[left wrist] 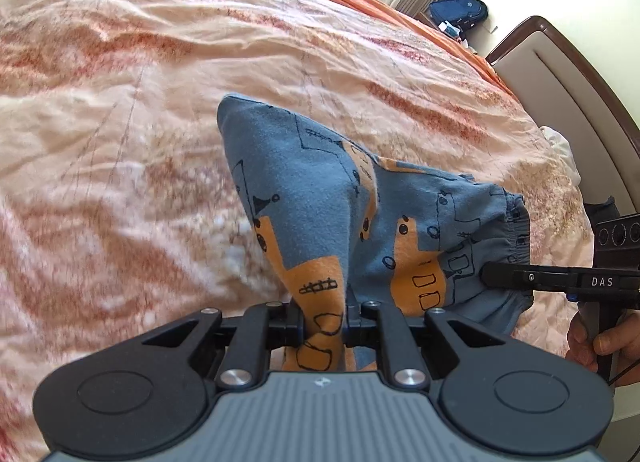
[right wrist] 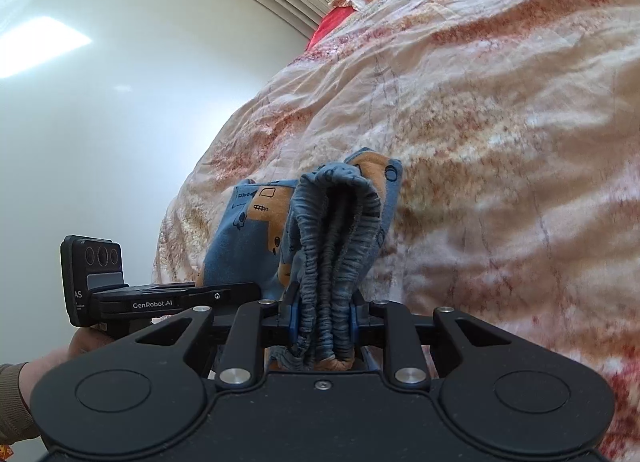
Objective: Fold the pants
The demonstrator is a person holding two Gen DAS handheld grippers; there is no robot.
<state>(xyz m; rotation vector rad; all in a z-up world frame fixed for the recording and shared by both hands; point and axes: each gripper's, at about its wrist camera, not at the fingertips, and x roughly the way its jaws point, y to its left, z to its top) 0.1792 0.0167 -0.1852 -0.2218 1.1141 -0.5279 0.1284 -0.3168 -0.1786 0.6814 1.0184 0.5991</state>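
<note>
The left gripper [left wrist: 323,326] has its jaws pinched on an orange and blue part of the pants [left wrist: 320,190]; the cloth runs up and forward from between the jaws and drapes onto the wrinkled peach bedspread [left wrist: 160,102] ahead of them. To the right of these jaws, the right gripper [left wrist: 486,276] reaches in from the side and meets the gathered waistband, with a hand [left wrist: 592,342] on its grip.

In the right wrist view, the left gripper [right wrist: 256,289] lies left of the jaws, its tips touching or hidden behind the blue cloth; which one is hard to say. The right gripper [right wrist: 323,322] has its jaws pressed on the bunched elastic waistband [right wrist: 336,230], which stands in folds straight ahead of them. The rest of the pants [right wrist: 240,242] hangs just left of the jaws, the bedspread [right wrist: 500,142] beyond and right.
</note>
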